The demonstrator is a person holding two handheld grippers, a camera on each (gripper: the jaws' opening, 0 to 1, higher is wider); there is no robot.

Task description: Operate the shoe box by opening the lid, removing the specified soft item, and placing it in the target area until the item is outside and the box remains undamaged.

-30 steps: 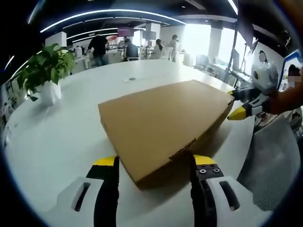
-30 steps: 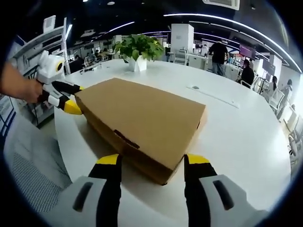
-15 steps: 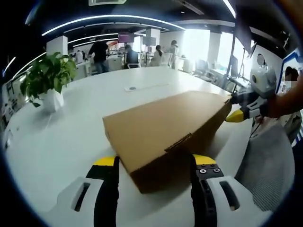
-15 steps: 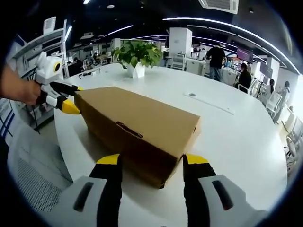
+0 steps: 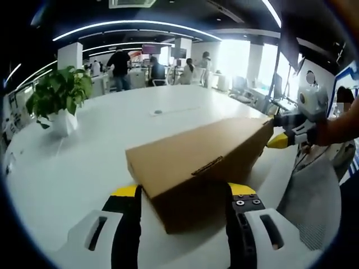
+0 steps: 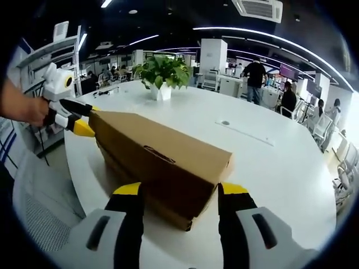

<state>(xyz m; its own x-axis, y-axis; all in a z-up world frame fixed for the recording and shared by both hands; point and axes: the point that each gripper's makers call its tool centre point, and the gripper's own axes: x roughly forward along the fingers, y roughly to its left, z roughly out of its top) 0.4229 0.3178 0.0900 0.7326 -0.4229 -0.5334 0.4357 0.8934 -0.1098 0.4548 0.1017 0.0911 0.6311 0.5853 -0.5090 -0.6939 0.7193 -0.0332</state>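
Observation:
A brown cardboard shoe box stands on the white round table (image 5: 84,157). Its lid (image 5: 196,157) (image 6: 157,151) is tilted up off the base (image 6: 162,208), so its front face with a slot shows. My left gripper (image 5: 182,190) holds one short end of the lid between its yellow-tipped jaws. It also appears at the far end of the box in the right gripper view (image 6: 84,119), held by a hand. My right gripper (image 6: 179,189) grips the opposite end and comes in from the right in the left gripper view (image 5: 280,131). What the box holds is hidden.
A potted green plant (image 5: 56,95) (image 6: 162,67) stands on the table beyond the box. A grey mesh chair (image 5: 314,207) (image 6: 39,218) sits at the table's edge. People stand and sit among desks in the office behind.
The lid has risen and tipped further, going from nearly flat to steeply tilted, with more of its front face showing. Both grippers lifted with it, holding the same ends.

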